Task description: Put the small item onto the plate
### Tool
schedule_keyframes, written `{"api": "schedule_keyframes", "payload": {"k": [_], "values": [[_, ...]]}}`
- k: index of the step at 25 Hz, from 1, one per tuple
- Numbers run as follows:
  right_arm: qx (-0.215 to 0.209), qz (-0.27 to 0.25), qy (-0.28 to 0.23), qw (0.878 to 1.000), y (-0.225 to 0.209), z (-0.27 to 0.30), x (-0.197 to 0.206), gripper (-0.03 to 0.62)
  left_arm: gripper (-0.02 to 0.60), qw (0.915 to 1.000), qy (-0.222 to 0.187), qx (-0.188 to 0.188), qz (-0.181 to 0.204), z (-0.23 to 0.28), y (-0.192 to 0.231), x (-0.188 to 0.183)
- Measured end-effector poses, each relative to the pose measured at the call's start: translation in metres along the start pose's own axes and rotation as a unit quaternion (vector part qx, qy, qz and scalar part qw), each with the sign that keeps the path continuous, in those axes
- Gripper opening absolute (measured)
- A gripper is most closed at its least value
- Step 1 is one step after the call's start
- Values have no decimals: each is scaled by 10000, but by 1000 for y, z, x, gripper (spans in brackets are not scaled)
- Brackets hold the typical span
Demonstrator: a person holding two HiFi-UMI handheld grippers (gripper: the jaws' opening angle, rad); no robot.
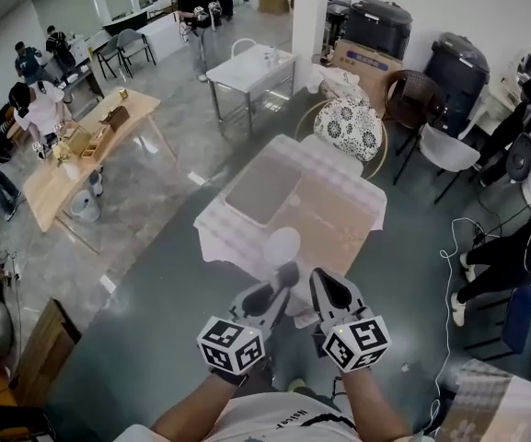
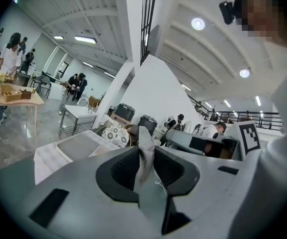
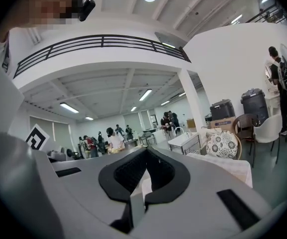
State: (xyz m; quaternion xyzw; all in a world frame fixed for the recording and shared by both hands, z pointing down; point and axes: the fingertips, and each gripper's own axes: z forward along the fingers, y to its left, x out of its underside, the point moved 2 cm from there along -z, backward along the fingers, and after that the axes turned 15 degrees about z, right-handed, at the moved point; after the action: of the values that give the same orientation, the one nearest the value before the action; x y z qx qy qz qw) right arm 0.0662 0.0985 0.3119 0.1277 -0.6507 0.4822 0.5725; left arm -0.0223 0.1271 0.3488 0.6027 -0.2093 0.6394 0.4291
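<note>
A small table under a pale checked cloth (image 1: 339, 212) stands just ahead of me. On it lie a white round plate (image 1: 283, 243) near the front and a grey rectangular tray (image 1: 263, 190) behind it. My left gripper (image 1: 282, 282) hovers just short of the plate. In the left gripper view that gripper (image 2: 145, 154) is shut on a thin, limp grey item (image 2: 144, 137) that sticks up between its pads. My right gripper (image 1: 322, 282) is beside it, jaw tips together with nothing between them (image 3: 146, 152). The tray (image 2: 76, 147) also shows in the left gripper view.
A chair with a black-and-white patterned cushion (image 1: 352, 127) stands behind the table, a white chair (image 1: 444, 150) to its right. A steel table (image 1: 251, 67) and a wooden table (image 1: 86, 145) are further off, with people around. A cable (image 1: 458, 274) runs over the floor at right.
</note>
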Motion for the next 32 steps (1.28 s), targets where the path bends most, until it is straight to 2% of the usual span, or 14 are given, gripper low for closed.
{"api": "schedule_keyframes", "payload": {"k": [5, 11, 18, 25, 32], "values": [[376, 37, -14, 9993, -18, 38, 6, 14, 87, 9994, 209, 260, 4, 29, 39, 9], [620, 99, 35, 9980, -37, 63, 14, 14, 87, 9980, 485, 366, -160, 54, 68, 29], [669, 188, 127, 9975, -74, 94, 26, 14, 87, 9967, 718, 293, -254, 90, 93, 53], [538, 256, 294, 9978, -107, 137, 37, 14, 87, 9944, 974, 198, -356, 126, 123, 74], [644, 393, 519, 9958, -148, 159, 63, 14, 87, 9898, 1320, 169, -500, 161, 143, 109]]}}
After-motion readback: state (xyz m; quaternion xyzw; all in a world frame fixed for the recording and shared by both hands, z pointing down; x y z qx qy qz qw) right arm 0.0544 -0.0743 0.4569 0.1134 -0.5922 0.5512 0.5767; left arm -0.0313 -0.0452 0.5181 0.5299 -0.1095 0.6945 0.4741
